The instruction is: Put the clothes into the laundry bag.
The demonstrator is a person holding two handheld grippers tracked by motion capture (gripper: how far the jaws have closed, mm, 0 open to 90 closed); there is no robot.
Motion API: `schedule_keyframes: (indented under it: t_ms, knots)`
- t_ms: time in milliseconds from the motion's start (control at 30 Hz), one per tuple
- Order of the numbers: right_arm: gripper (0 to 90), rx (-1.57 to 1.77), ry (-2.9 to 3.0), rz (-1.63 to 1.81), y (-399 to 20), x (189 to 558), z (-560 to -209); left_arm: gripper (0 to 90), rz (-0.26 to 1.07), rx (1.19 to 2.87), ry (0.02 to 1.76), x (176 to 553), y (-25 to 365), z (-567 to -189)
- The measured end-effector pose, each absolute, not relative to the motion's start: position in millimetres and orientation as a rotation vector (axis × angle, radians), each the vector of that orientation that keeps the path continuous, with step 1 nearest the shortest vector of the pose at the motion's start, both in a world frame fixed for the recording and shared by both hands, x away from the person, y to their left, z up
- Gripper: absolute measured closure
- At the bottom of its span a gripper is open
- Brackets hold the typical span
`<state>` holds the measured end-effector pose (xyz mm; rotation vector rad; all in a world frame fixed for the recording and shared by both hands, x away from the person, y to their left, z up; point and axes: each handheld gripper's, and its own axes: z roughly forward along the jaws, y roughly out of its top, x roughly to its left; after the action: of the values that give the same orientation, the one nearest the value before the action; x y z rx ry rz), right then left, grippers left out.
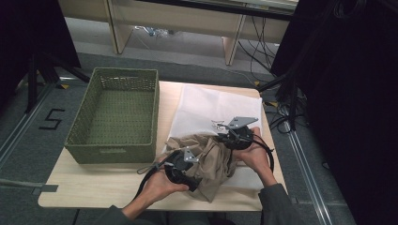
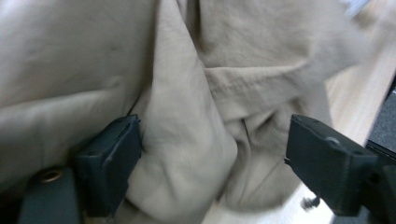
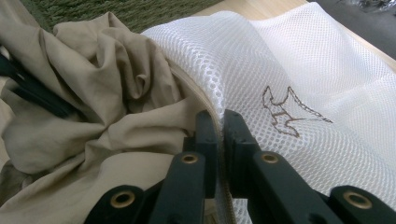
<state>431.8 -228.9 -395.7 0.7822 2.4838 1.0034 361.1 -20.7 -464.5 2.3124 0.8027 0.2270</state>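
A crumpled beige garment (image 1: 213, 161) lies at the open edge of a white mesh bag (image 1: 206, 108) on the wooden table (image 1: 94, 185). My left gripper (image 1: 193, 178) is at the garment's near left side. In the left gripper view its jaws (image 2: 212, 163) stand wide apart, with folds of the beige cloth (image 2: 187, 93) bulging between them; the right pad is clear of the cloth. My right gripper (image 3: 219, 126) is shut on the rim of the mesh bag (image 3: 299, 70), where the garment (image 3: 102, 93) meets it. From above, that gripper (image 1: 221, 138) sits at the garment's far right side.
An empty green woven basket (image 1: 112, 151) stands on the table's left half, close to the garment. The bag carries a small brown embroidered mark (image 3: 289, 112). Dark stands and cables (image 1: 286, 93) crowd the floor to the right of the table.
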Motion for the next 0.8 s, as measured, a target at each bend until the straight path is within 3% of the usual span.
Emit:
schedule_keyframes:
  t_ms: [33, 133, 167, 233, 333, 567, 667, 800]
  knots:
    - [86.8, 0.781, 2.484, 1.005, -228.6, 431.8, -395.3, 28.9, 0.236, 2.324, 0.773, 363.9, -26.6, -467.0]
    - [86.8, 0.778, 2.49, 0.999, -227.7, 430.3, -395.3, 68.1, 0.285, 2.311, 0.748, 373.2, -43.6, -471.1]
    - [86.8, 0.781, 2.494, 0.998, -227.5, 429.7, -395.1, 75.8, 0.288, 2.32, 0.743, 375.7, -48.0, -471.1]
    - [87.0, 0.776, 2.495, 1.005, -228.0, 429.4, -394.0, 80.5, 0.293, 2.312, 0.747, 379.0, -53.0, -469.0]
    - [87.2, 0.761, 2.486, 1.028, -228.7, 427.3, -389.2, 84.2, 0.316, 2.253, 0.785, 387.6, -54.0, -456.0]
    - [87.3, 0.77, 2.47, 1.055, -229.8, 425.4, -381.1, 83.4, 0.372, 2.118, 0.892, 413.5, -55.8, -444.1]
    - [87.3, 0.76, 2.481, 1.04, -230.9, 427.0, -384.9, 78.7, 0.369, 2.153, 0.89, 414.9, -58.1, -451.8]
    - [87.3, 0.78, 2.488, 1.037, -234.6, 428.5, -389.1, 62.5, 0.318, 2.15, 0.858, 405.0, -53.0, -452.1]
